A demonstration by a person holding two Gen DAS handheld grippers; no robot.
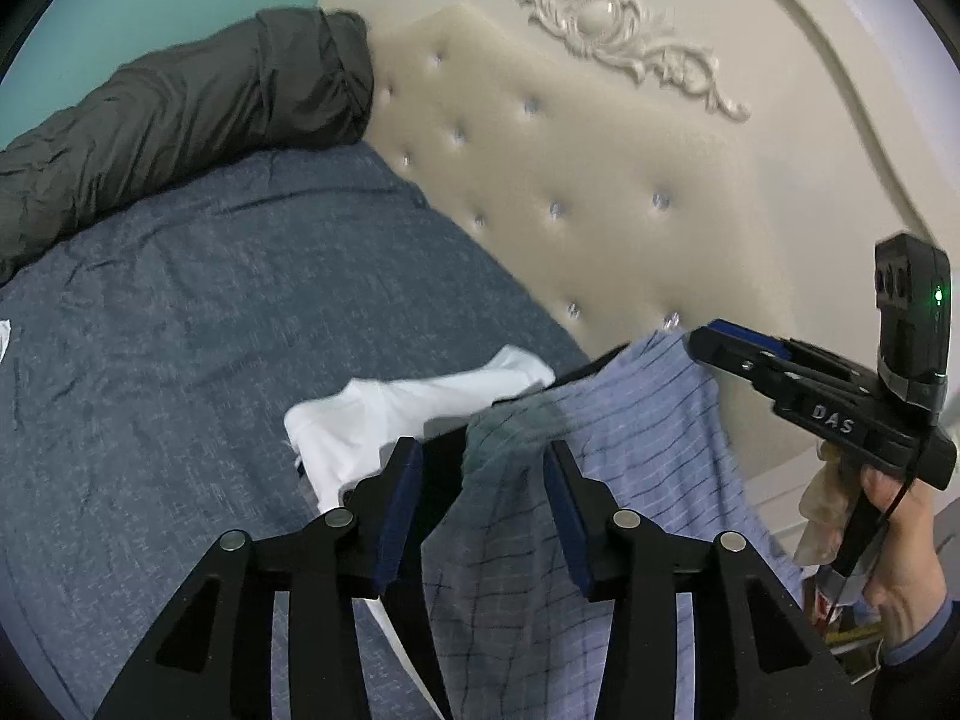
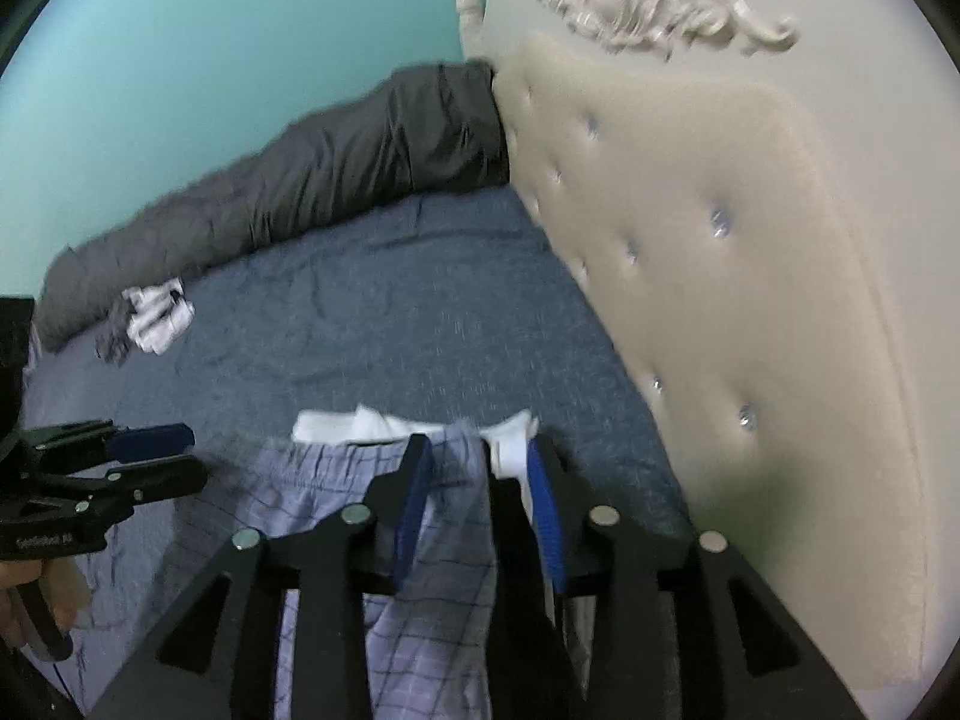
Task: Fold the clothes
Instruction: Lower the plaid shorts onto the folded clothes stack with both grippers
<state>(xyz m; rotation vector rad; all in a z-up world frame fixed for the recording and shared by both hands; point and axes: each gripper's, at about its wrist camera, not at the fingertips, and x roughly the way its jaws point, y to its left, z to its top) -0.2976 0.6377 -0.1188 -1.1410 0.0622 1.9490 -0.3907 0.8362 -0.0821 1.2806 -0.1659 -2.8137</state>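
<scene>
A light blue checked garment (image 1: 648, 420) lies on the bed near the headboard, over a white garment (image 1: 420, 402). My left gripper (image 1: 480, 468) stands open over the checked cloth, and a bunched edge of it lies loose between the jaws, closer to the right pad. In the right wrist view my right gripper (image 2: 480, 468) is also open, with the checked garment (image 2: 336, 480) running between its blue pads and the white garment (image 2: 336, 426) just beyond. The left wrist view shows the right gripper (image 1: 699, 339) at the garment's far corner. The left gripper (image 2: 192, 450) hovers at the garment's left edge.
The bed has a dark blue sheet (image 1: 180, 330). A cream tufted headboard (image 1: 570, 150) rises close on the right. A rolled grey duvet (image 1: 180, 120) lies along the teal wall. A small pile of white and grey clothes (image 2: 156, 318) sits by the duvet. A person's hand (image 1: 900, 510) holds the right gripper.
</scene>
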